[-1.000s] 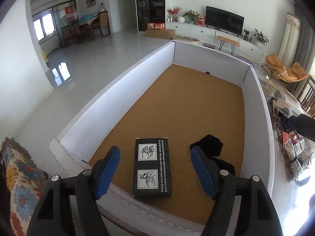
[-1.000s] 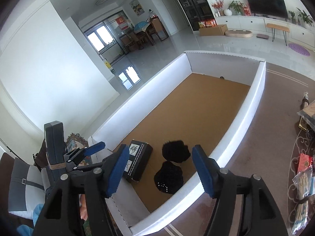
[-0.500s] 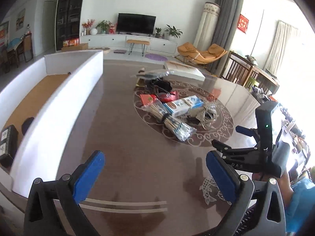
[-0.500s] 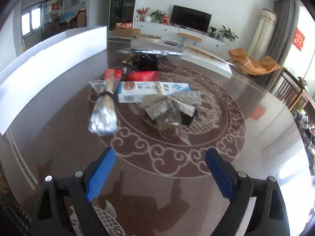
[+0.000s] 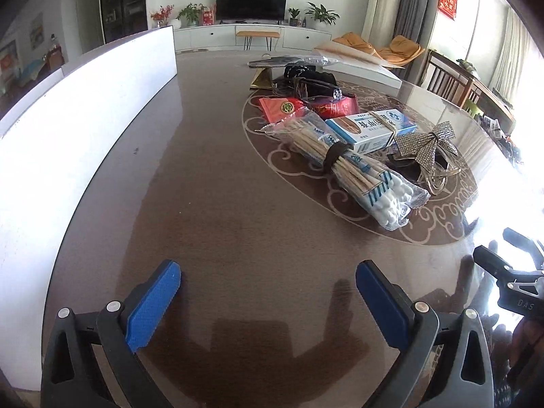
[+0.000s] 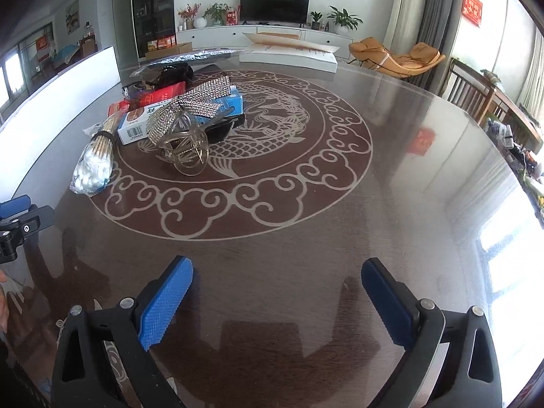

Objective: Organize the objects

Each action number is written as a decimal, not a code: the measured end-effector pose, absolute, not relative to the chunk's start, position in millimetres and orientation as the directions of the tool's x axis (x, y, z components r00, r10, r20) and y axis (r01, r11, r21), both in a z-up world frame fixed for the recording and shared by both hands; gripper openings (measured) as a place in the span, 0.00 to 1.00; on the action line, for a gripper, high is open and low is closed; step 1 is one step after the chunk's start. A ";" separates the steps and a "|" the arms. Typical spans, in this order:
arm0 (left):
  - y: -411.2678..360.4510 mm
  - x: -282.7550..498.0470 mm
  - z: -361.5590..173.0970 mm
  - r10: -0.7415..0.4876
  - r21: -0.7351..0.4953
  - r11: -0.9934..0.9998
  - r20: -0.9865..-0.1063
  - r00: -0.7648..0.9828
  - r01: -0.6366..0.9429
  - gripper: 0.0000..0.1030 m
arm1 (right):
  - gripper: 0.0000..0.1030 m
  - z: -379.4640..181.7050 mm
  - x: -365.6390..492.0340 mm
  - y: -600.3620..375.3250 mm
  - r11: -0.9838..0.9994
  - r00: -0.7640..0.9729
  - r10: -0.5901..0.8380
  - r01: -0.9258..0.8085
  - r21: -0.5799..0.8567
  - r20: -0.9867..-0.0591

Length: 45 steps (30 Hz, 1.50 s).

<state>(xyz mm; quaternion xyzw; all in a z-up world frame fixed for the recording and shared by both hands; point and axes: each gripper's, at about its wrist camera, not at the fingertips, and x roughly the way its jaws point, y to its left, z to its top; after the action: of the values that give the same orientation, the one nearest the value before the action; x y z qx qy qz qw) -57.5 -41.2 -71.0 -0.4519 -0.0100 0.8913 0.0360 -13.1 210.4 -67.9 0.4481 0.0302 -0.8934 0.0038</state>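
Observation:
A pile of objects lies on the dark round table: a bag of cotton swabs, a blue and white box, a rhinestone bow hair clip, red packets and black items. The white-walled box stands along the left. My left gripper is open and empty, low over bare table short of the pile. My right gripper is open and empty over the table front; the bow clip, box and swabs lie far left of it.
A flat white carton and a foil bag lie at the table's far side. Wooden chairs stand at the right. The other gripper shows at each view's edge.
Both grippers swung away from the white-walled box, where a black box and black items lay, to face the pile on the table. They have since dropped lower and closer. Both stayed open.

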 end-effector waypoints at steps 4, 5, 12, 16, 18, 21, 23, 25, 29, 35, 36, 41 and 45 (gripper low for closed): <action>-33.1 -69.1 -73.3 0.041 0.003 -0.997 -0.813 -0.581 -0.074 1.00 | 1.00 -71.2 -17.0 214.0 -1.000 -0.585 -0.005 0.026 -0.013 -0.811; -33.0 -71.6 -73.0 0.042 0.002 -0.997 -0.813 -0.581 -0.074 1.00 | 1.00 -71.3 -17.3 213.3 -1.000 -0.585 -0.004 0.027 -0.015 -0.811; -34.2 -86.0 -71.2 0.043 0.001 -0.997 -0.814 -0.580 -0.075 1.00 | 1.00 -71.6 -18.4 212.0 -1.000 -0.585 -0.003 0.026 -0.015 -0.811; -33.7 -86.8 -71.0 0.043 0.001 -0.997 -0.814 -0.580 -0.075 1.00 | 1.00 -71.8 -18.6 212.0 -1.000 -0.585 -0.003 0.026 -0.015 -0.811; -33.6 -87.2 -71.0 0.043 0.001 -0.997 -0.814 -0.580 -0.075 1.00 | 1.00 -72.0 -18.7 211.7 -1.000 -0.586 -0.003 0.026 -0.015 -0.811; -33.7 -87.2 -71.0 0.043 0.001 -0.997 -0.814 -0.580 -0.075 1.00 | 1.00 -72.1 -18.8 211.9 -1.000 -0.586 -0.003 0.026 -0.015 -0.811; -33.7 -87.2 -71.0 0.043 0.001 -0.997 -0.814 -0.580 -0.075 1.00 | 1.00 -72.2 -18.9 211.7 -1.000 -0.586 -0.003 0.026 -0.015 -0.810; -33.7 -87.2 -71.1 0.043 0.001 -0.997 -0.814 -0.580 -0.075 1.00 | 1.00 -72.4 -19.0 211.9 -1.000 -0.586 -0.003 0.026 -0.015 -0.810; -33.7 -87.2 -71.1 0.043 0.001 -0.997 -0.814 -0.580 -0.075 1.00 | 1.00 -72.5 -19.1 211.7 -1.000 -0.586 -0.003 0.026 -0.015 -0.810; -33.7 -87.2 -71.1 0.043 0.001 -0.997 -0.814 -0.580 -0.076 1.00 | 1.00 -72.8 -19.3 211.5 -1.000 -0.586 -0.002 0.025 -0.015 -0.810; -33.8 -87.2 -71.1 0.043 0.001 -0.997 -0.814 -0.580 -0.076 1.00 | 1.00 -72.8 -19.4 211.8 -1.000 -0.586 -0.003 0.026 -0.015 -0.810; -33.8 -87.2 -71.2 0.043 0.001 -0.997 -0.814 -0.580 -0.076 1.00 | 1.00 -73.0 -19.5 211.7 -1.000 -0.587 -0.003 0.026 -0.015 -0.810; -33.8 -87.3 -71.3 0.043 0.001 -0.997 -0.814 -0.580 -0.076 1.00 | 1.00 -73.2 -19.5 211.7 -1.000 -0.587 -0.003 0.026 -0.015 -0.810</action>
<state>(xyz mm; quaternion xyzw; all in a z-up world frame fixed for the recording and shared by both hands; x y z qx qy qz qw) -87.3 -33.8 -71.3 -0.4572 0.0178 0.8886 0.0335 -19.5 211.7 -73.2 0.4545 0.0127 -0.8906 0.0082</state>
